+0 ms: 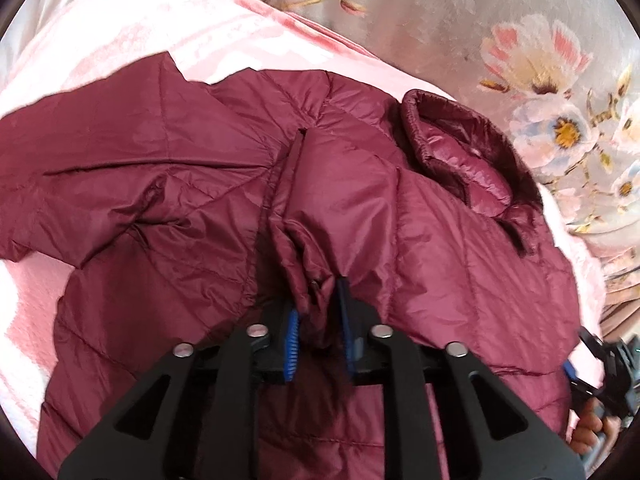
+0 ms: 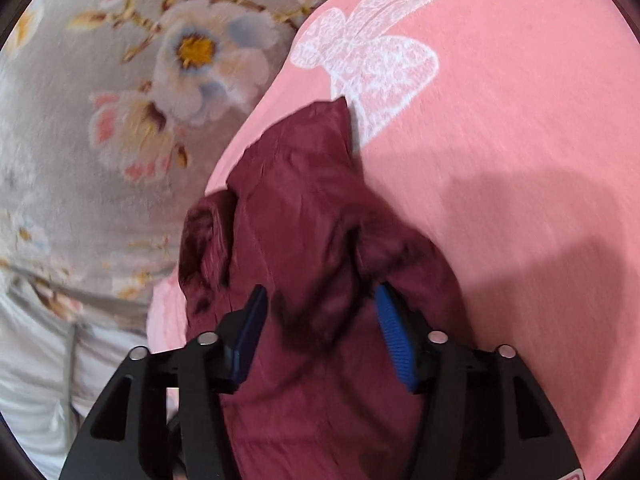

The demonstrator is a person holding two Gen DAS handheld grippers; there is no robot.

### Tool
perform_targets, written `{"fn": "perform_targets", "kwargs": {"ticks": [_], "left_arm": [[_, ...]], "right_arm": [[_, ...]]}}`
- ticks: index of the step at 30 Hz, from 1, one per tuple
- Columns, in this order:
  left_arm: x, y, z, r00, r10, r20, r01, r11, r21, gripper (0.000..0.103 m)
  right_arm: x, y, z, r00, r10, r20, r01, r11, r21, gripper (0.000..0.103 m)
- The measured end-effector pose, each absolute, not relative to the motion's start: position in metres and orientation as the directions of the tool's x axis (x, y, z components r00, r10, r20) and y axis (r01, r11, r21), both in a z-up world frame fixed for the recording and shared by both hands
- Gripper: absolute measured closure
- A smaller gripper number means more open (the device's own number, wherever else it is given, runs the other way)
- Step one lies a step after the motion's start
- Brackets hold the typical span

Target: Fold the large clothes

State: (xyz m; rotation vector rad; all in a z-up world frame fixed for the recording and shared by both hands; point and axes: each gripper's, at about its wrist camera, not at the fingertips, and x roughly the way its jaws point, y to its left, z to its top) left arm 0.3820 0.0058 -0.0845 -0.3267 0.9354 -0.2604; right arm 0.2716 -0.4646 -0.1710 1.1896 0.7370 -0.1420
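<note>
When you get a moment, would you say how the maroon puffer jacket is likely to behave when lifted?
The maroon puffer jacket will probably flop and drape: it lies in loose creases on the pink blanket. Its shiny shell looks slippery. Its quilted padding suggests it is light for its bulk.

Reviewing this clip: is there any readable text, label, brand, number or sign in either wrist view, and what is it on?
None readable in either view.
The maroon puffer jacket shows no visible tag or logo.
The pink blanket carries only a white lace-bow pattern, no lettering.
The grey floral bedding has flowers only.
A red-edged mark at the bottom right corner of the right wrist view is cut off, unreadable.
</note>
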Motion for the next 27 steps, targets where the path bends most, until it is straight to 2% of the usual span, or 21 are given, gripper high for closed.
{"fn": "perform_targets", "kwargs": {"ticks": [1, 2, 3, 5, 7, 8, 12, 16, 19, 21, 23, 24, 25, 27], "left_arm": [[0.384, 0.007, -0.084, 0.559, -0.376, -0.739, 0.073, 0.91, -0.408, 0.084], [0.386, 0.01, -0.084, 0.548, -0.395, -0.737, 0.067, 0.899, -0.432, 0.084], [0.388, 0.013, -0.083, 0.538, -0.411, -0.736, 0.063, 0.89, -0.452, 0.085], [0.387, 0.015, -0.081, 0.54, -0.416, -0.732, 0.066, 0.887, -0.456, 0.093], [0.384, 0.014, -0.083, 0.538, -0.412, -0.735, 0.088, 0.895, -0.438, 0.093], [0.383, 0.011, -0.086, 0.533, -0.407, -0.741, 0.097, 0.9, -0.425, 0.093], [0.371, -0.009, -0.085, 0.573, -0.321, -0.754, 0.153, 0.946, -0.286, 0.093], [0.364, -0.017, -0.086, 0.597, -0.273, -0.754, 0.178, 0.962, -0.207, 0.092], [0.366, -0.02, -0.084, 0.603, -0.237, -0.762, 0.178, 0.971, -0.161, 0.091], [0.362, -0.021, -0.076, 0.608, -0.188, -0.772, 0.183, 0.979, -0.094, 0.087], [0.349, -0.016, -0.06, 0.637, -0.131, -0.759, 0.176, 0.984, -0.022, 0.062], [0.343, -0.014, -0.051, 0.657, -0.111, -0.746, 0.169, 0.986, 0.003, 0.056], [0.338, -0.014, -0.041, 0.68, -0.096, -0.727, 0.165, 0.986, 0.024, 0.051], [0.333, -0.023, -0.017, 0.713, -0.094, -0.695, 0.168, 0.985, 0.039, 0.05]], "right_arm": [[0.276, -0.468, -0.172, 0.771, 0.275, -0.574, 0.47, 0.363, 0.805, 0.053], [0.278, -0.471, -0.171, 0.782, 0.278, -0.558, 0.462, 0.344, 0.818, 0.067], [0.279, -0.474, -0.167, 0.798, 0.275, -0.537, 0.443, 0.337, 0.831, 0.096], [0.271, -0.479, -0.14, 0.837, 0.222, -0.5, 0.395, 0.387, 0.833, 0.097], [0.256, -0.474, -0.108, 0.856, 0.127, -0.501, 0.368, 0.531, 0.764, 0.1], [0.255, -0.47, -0.104, 0.844, 0.096, -0.528, 0.382, 0.583, 0.717, 0.1], [0.277, -0.455, -0.141, 0.632, -0.025, -0.775, 0.527, 0.747, 0.406, 0.103], [0.277, -0.453, -0.156, 0.603, -0.053, -0.796, 0.541, 0.761, 0.358, 0.103], [0.283, -0.438, -0.146, 0.536, -0.123, -0.835, 0.526, 0.823, 0.216, 0.102], [0.274, -0.431, -0.129, 0.51, -0.15, -0.847, 0.525, 0.834, 0.169, 0.098], [0.258, -0.419, -0.104, 0.533, -0.196, -0.823, 0.523, 0.841, 0.139, 0.093], [0.255, -0.411, -0.093, 0.546, -0.222, -0.808, 0.515, 0.849, 0.115, 0.088], [0.253, -0.4, -0.082, 0.568, -0.241, -0.787, 0.494, 0.864, 0.092, 0.088], [0.259, -0.361, -0.063, 0.627, -0.202, -0.753, 0.39, 0.918, 0.078, 0.088]]}}
